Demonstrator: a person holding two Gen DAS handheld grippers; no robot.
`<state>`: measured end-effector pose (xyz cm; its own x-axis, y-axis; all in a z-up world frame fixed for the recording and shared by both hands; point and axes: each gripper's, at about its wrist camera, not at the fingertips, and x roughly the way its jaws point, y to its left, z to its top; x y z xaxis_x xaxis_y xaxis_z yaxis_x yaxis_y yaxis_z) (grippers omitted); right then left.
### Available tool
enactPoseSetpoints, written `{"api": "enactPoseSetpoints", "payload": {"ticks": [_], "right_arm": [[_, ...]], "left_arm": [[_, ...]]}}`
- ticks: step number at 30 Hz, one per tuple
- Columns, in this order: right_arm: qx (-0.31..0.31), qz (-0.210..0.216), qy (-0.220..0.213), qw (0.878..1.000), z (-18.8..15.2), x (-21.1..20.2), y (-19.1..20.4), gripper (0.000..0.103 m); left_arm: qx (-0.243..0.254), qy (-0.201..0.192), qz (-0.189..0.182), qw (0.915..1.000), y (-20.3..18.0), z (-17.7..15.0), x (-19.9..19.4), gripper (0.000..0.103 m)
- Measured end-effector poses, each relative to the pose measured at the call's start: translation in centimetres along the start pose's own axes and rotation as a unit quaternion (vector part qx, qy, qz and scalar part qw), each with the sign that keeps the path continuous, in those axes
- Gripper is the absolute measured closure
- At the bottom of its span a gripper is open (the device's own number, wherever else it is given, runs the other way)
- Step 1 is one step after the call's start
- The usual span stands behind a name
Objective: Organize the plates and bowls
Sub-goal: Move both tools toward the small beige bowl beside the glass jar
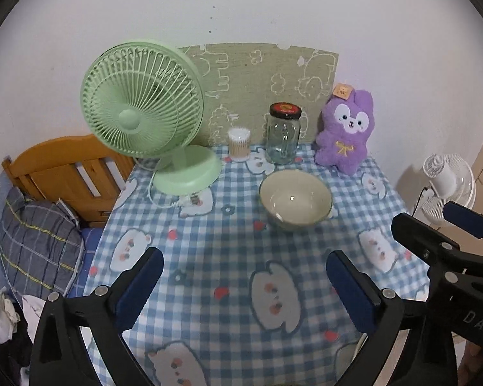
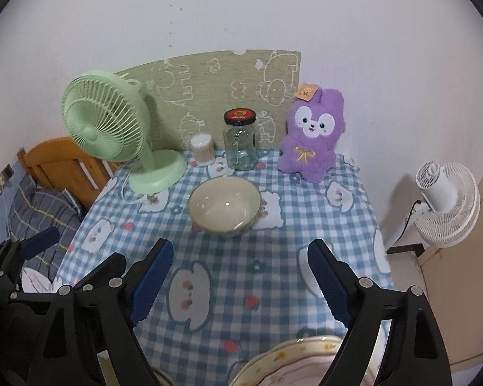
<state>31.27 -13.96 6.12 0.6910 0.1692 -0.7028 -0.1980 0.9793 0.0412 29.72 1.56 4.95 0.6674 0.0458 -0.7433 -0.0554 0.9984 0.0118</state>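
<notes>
A pale bowl (image 1: pixel 295 200) (image 2: pixel 224 206) stands upright on the blue checked tablecloth (image 1: pixel 215 257) (image 2: pixel 273 257), past both grippers. At the near table edge in the right wrist view lies a cream plate (image 2: pixel 293 360) with small flowers on its rim, partly hidden by the right gripper's frame. My left gripper (image 1: pixel 244 286) hovers above the cloth with its jaws wide apart and nothing between them. My right gripper (image 2: pixel 241 283) is open too, above the cloth and empty. Each gripper shows at the edge of the other's view: the right gripper (image 1: pixel 434 225), the left gripper (image 2: pixel 77 254).
Along the back wall stand a green desk fan (image 1: pixel 145 119), a tub of cotton swabs (image 1: pixel 239 144), a glass jar with a dark lid (image 1: pixel 283 135) and a purple plush rabbit (image 1: pixel 346 132). A bed with a wooden headboard (image 1: pixel 67 173) lies left; a white fan (image 2: pixel 447 202) stands right.
</notes>
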Motion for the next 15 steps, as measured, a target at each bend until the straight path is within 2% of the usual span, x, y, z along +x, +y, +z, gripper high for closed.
{"api": "enactPoseSetpoints", "payload": {"ticks": [5,8,11,15], "right_arm": [[-0.029,-0.013,-0.001,1.000,3.6,0.2,0.2,0.015],[-0.026,-0.005,0.005,1.000,5.1,0.9,-0.1,0.015],[-0.016,0.008,0.011,1.000,6.1,1.8,-0.3,0.015],[-0.015,0.004,0.023,1.000,7.0,3.4,-0.5,0.015]], "left_arm": [[0.005,0.005,0.009,0.9999,-0.5,3.5,0.3,0.001],[0.000,0.014,0.009,0.9999,-0.5,5.2,1.1,0.001],[-0.008,0.026,0.005,0.9996,-0.5,6.4,2.1,0.002],[-0.009,0.038,0.009,0.9992,-0.6,7.2,3.7,0.004]]}}
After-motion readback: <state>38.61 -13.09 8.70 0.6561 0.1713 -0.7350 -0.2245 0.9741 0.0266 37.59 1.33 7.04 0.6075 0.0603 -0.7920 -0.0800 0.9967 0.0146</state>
